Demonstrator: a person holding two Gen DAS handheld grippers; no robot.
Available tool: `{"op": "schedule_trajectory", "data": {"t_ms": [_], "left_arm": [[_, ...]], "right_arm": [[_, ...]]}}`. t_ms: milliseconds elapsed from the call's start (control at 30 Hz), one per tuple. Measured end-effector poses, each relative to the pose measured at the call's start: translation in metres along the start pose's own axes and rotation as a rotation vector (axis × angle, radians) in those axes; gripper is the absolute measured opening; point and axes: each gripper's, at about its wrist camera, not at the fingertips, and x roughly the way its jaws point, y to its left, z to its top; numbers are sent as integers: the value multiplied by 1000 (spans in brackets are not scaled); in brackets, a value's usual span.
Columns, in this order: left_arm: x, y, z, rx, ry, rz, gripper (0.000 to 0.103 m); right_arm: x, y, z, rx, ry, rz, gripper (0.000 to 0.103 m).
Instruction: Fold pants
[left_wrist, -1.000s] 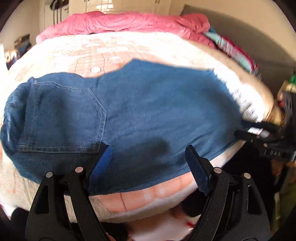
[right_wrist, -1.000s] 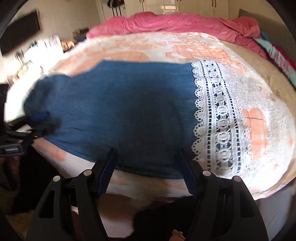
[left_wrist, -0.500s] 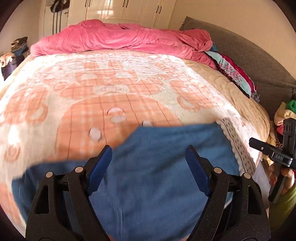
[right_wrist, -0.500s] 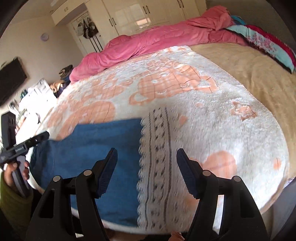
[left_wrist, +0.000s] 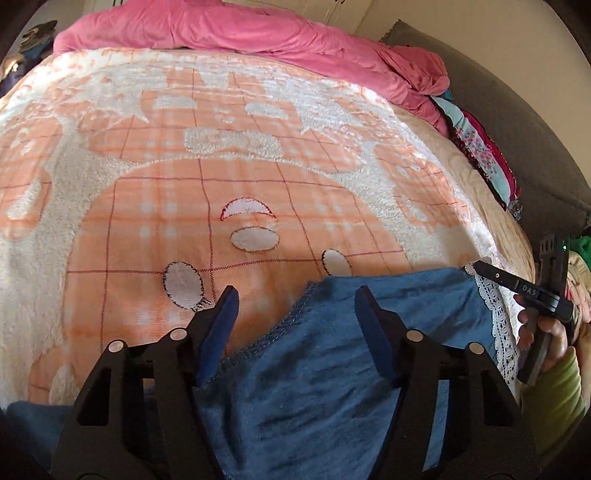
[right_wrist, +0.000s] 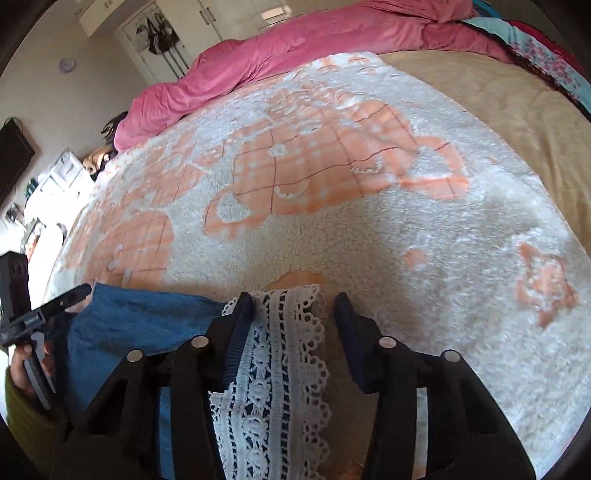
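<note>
Blue denim pants (left_wrist: 314, 376) with a white lace hem (left_wrist: 495, 317) lie on the near part of the bed. My left gripper (left_wrist: 297, 314) hangs over their far stitched edge. Its jaws are closing, with the cloth between them and the pads not pressing. My right gripper (right_wrist: 293, 314) straddles the lace hem (right_wrist: 280, 350). Its jaws are closing too, with a gap still showing beside the right pad. The blue cloth (right_wrist: 140, 317) runs left to the left gripper (right_wrist: 55, 302). A hand in a green sleeve holds the right gripper (left_wrist: 517, 286) at the frame's right edge.
An orange and white fleece blanket (left_wrist: 184, 177) covers the bed, with a beige sheet (right_wrist: 498, 96) beside it. A pink duvet (left_wrist: 258, 33) is bunched along the far side. Floral bedding (left_wrist: 480, 147) lies against a grey headboard (left_wrist: 524, 110). Wardrobe doors (right_wrist: 210, 14) stand behind.
Both grippers have travelled forward across the pants from the near edge to the far edge. Both pairs of jaws stand narrower than before. The lace hem now lies between the right fingers.
</note>
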Motion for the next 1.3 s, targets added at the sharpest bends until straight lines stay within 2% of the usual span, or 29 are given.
{"op": "schedule_trajectory", "data": {"t_ms": [33,100,333,367,400,467,500,600,733,833,933,1067,1200,1233,1300], "left_arm": [[4,1,0,0,7,-5,55],[11,2,1,4,23,1,54],[24,2,2,20,31,-11,54],[25,1,1,19,34,-17,46],[27,-2,0,21,39,-25,32],[30,-8,-3,25,53,-58,12],[31,-12,-4,31,59,-64,7],[28,-20,-5,59,52,-51,4],[9,-20,7,35,-40,-78,3],[7,-23,11,45,-73,-49,3],[17,-23,13,59,-76,0,3],[40,-24,9,106,-35,78,4],[46,-17,6,100,-25,86,7],[46,-16,6,94,-26,78,7],[46,-15,5,89,-28,73,8]], "right_arm": [[1,3,-1,-19,-2,-4,36],[1,6,-2,-42,-10,-11,34],[-4,7,-11,-79,-30,47,26],[-4,8,-11,-80,-36,50,25],[-6,8,-12,-79,-42,55,25],[-9,8,-12,-80,-58,61,22],[-12,8,-12,-81,-65,64,22],[-19,7,-10,-82,-97,81,19],[-32,7,3,-84,-138,96,18],[-37,16,19,-128,-157,82,18],[-20,19,34,-152,-110,38,18],[14,20,31,-194,-21,-55,18],[32,19,22,-206,-6,-116,21],[32,21,22,-217,-10,-133,23],[30,23,21,-240,-15,-177,36]]}}
